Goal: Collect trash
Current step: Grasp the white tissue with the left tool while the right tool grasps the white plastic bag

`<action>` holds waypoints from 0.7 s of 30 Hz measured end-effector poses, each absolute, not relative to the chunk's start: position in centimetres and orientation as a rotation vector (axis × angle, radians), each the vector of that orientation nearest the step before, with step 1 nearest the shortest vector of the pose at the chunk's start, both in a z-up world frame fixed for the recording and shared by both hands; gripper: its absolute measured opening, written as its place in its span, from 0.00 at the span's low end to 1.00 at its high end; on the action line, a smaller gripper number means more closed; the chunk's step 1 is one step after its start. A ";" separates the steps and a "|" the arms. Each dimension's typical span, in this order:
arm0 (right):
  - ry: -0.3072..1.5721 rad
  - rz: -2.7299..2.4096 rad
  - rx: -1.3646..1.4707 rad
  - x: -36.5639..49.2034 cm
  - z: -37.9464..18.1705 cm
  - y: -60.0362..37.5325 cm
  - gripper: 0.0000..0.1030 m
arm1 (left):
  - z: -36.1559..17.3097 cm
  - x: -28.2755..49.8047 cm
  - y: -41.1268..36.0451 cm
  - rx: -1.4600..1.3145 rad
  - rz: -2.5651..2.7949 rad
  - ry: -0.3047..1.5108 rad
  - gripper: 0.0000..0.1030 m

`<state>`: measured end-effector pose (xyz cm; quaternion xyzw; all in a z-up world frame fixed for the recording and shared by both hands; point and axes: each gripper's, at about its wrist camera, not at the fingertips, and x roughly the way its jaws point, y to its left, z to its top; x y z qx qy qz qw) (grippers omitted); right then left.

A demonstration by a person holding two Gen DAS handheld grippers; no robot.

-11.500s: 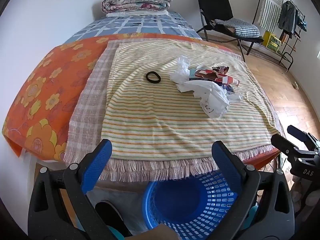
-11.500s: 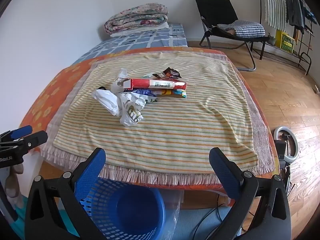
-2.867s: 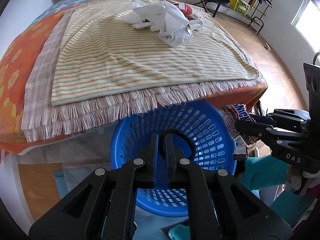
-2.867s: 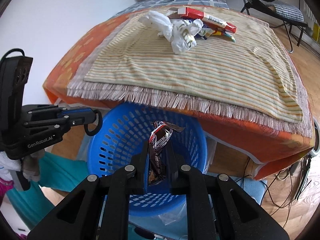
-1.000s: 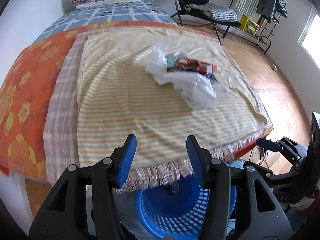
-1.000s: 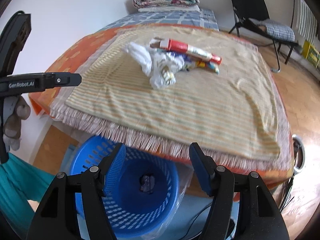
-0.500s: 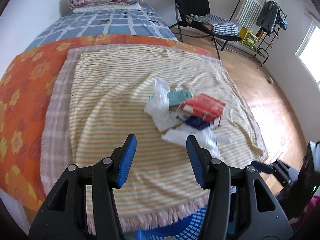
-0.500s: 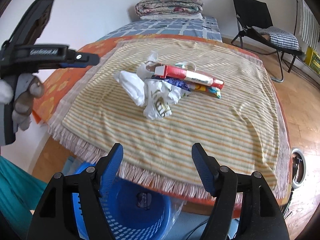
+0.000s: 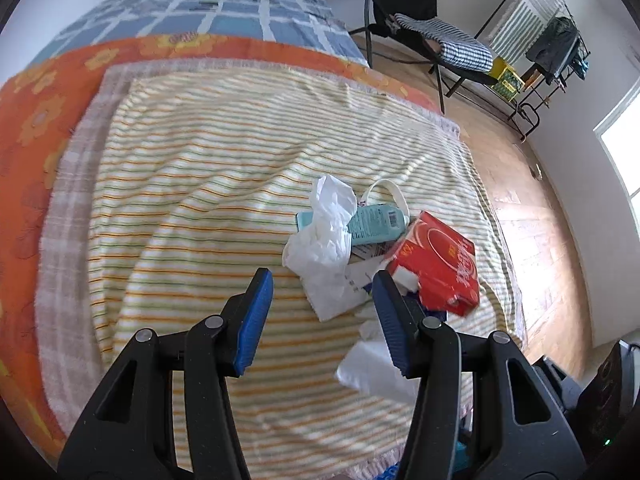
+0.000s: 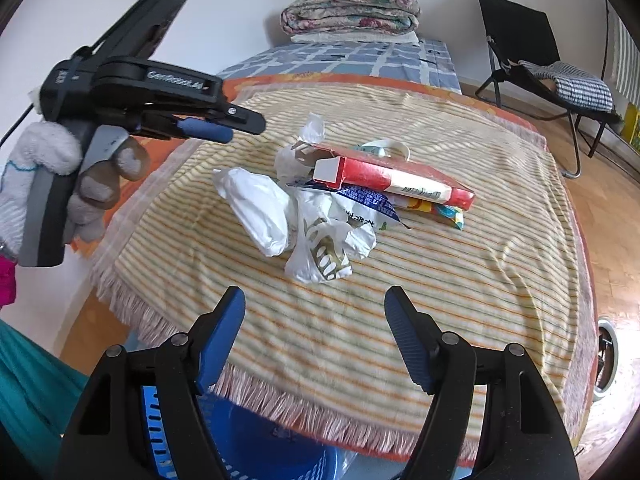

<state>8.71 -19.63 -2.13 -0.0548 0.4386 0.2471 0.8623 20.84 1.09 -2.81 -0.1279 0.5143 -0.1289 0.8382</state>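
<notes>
The trash pile [image 10: 340, 208] lies near the middle of the striped cloth [image 10: 460, 280] on the bed, all its pieces touching or overlapping. A red carton [image 10: 392, 182] rests on top, tilted, with its white end flap open. Under it sit a blue printed wrapper [image 10: 368, 198] and a colourful packet [image 10: 450, 214]. 2 crumpled white plastic bags [image 10: 260, 212] bulge at the near side. In the left wrist view a teal bottle [image 9: 376, 222] lies on its side beside a white loop handle [image 9: 390, 192].

The left gripper [image 9: 322, 312] hovers over the near edge of the pile, jaws spread with nothing between the pads; a white bag shows beyond the gap. A gloved hand [image 10: 52, 184] holds it. The right gripper [image 10: 314, 332] hangs over the fringed cloth edge, jaws wide apart and empty; they have just been opening.

A blue basket [image 10: 256, 440] stands on the floor below the fringe, mostly hidden; I cannot tell what is in it.

The striped cloth lies on an orange flowered sheet [image 9: 44, 104], with a blue checked cover [image 10: 360, 60] beyond and a folded quilt [image 10: 352, 10] by the white wall. A black folding chair [image 10: 532, 48] stands on the wood floor [image 9: 532, 216].
</notes>
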 end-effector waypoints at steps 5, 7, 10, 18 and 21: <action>0.926 0.533 -0.106 9.9 -2.8 -19.2 0.76 | -4.2 22.5 0.5 -0.281 -0.275 1.121 0.52; 0.922 0.532 -0.107 10.3 -3.0 -19.0 0.76 | -4.8 23.1 0.2 -0.280 -0.274 1.131 0.52; 0.923 0.531 -0.106 11.0 -3.2 -18.9 0.76 | -5.3 23.9 -0.2 -0.269 -0.270 1.137 0.52; 0.948 0.547 -0.113 12.1 -4.5 -18.0 0.76 | -6.9 25.4 -0.4 -0.272 -0.259 1.165 0.52; 0.952 0.543 -0.122 12.5 -4.9 -17.6 0.76 | -7.3 25.6 -0.7 -0.253 -0.258 1.166 0.48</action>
